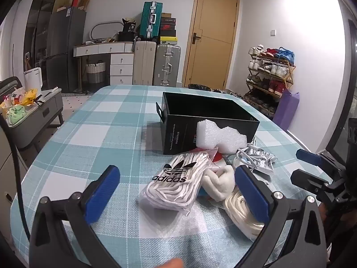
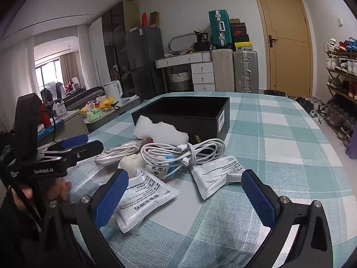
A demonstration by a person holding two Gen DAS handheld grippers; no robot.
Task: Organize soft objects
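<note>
A black open box (image 1: 209, 120) (image 2: 185, 114) stands on the checked tablecloth. In front of it lie a white foam block (image 1: 219, 137) (image 2: 159, 129), an adidas bag of white laces (image 1: 178, 182), a white soft toy (image 1: 219, 183) (image 2: 131, 162), a coiled white cable (image 2: 183, 150) (image 1: 250, 156) and two white sachets (image 2: 142, 196) (image 2: 215, 175). My left gripper (image 1: 178, 195) is open, low over the adidas bag. My right gripper (image 2: 186, 197) is open, just short of the sachets; it shows at the right edge of the left wrist view (image 1: 312, 167).
The table (image 1: 96, 120) has a rounded edge. A grey side cabinet (image 1: 35, 116) with snacks stands to the left. Suitcases (image 1: 156, 67), a drawer desk and a door are behind. A shoe rack (image 1: 270, 76) stands at the right.
</note>
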